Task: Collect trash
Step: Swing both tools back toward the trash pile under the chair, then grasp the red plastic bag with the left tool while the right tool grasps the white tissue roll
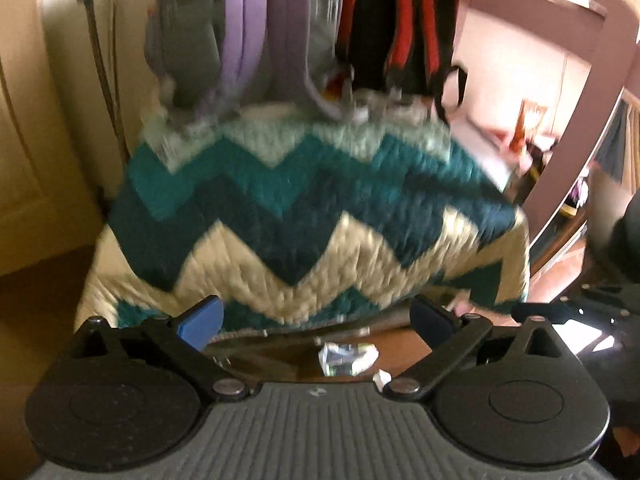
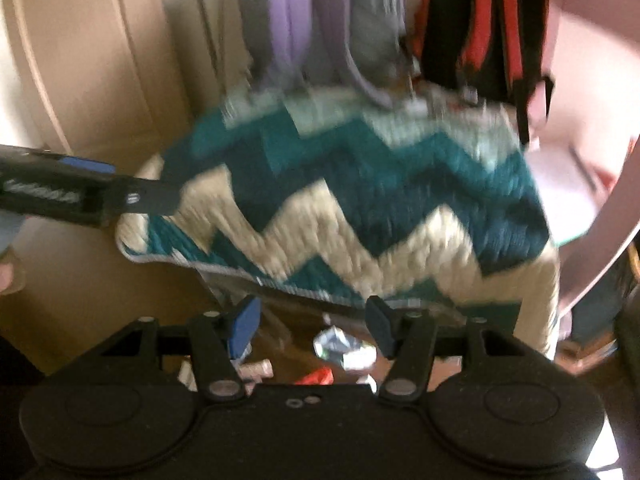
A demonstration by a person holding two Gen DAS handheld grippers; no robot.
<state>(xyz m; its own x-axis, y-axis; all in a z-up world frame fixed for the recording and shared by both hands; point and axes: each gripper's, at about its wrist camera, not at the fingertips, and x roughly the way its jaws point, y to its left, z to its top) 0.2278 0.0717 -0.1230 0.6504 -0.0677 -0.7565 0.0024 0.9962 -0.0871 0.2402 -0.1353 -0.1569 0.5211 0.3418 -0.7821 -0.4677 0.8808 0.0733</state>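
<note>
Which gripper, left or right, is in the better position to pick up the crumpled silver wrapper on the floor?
Probably the right gripper. Its open jaws already frame the silver wrapper. The left gripper, open wider, has the wrapper lower between its fingers. Both views are blurred, so the difference is small.

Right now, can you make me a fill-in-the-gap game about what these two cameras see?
1. The zigzag blanket is teal, dark blue and ____.
2. The shiny crumpled wrapper lies on the brown ____.
3. The left tool has its blue pads wide ____, with nothing held between them.
4. Behind the blanket, beside the purple and grey bag, hangs a black and ____ bag.

Missing words: cream; floor; apart; red
</note>
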